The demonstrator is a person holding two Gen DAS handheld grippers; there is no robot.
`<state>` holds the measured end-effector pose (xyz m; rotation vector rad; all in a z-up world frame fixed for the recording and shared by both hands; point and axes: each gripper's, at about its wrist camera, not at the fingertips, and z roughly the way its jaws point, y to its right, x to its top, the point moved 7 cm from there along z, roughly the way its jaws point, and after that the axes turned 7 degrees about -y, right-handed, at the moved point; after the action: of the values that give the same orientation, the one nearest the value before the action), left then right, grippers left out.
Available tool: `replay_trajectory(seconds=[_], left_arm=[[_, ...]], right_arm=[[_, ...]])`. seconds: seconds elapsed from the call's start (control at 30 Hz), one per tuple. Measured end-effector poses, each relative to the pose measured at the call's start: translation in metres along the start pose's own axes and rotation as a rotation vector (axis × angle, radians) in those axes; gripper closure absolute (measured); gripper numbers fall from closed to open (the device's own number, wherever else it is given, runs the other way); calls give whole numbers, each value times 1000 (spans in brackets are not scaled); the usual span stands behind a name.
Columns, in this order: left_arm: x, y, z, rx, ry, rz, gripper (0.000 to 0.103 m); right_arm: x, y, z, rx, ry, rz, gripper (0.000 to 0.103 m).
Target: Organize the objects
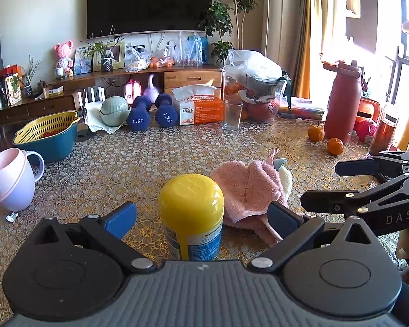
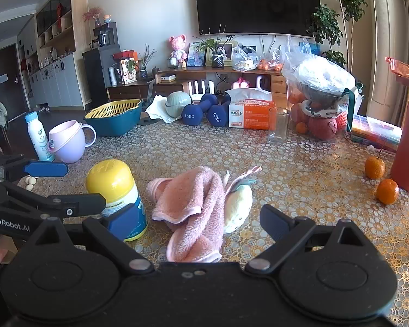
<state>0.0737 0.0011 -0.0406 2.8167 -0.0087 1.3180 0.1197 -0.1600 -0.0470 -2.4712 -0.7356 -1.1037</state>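
While both grippers stand open, the yellow-lidded bottle sits upright between the left gripper fingers, untouched.

Low in the right wrist frame, the right gripper spreads wide around the crumpled pink towel, whose right edge lies against a pale plush toy. Further up the patterned table stand a lilac cup at far left, two oranges at right, and blue dumbbells near the top.

Pink towel partly covering plush toy
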Motion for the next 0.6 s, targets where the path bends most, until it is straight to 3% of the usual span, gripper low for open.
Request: replay_trajectory(seconds=[0.6], left_arm=[[4, -4, 15, -17, -22, 7, 0]], right_arm=[[7, 5, 13, -12, -13, -3, 7]])
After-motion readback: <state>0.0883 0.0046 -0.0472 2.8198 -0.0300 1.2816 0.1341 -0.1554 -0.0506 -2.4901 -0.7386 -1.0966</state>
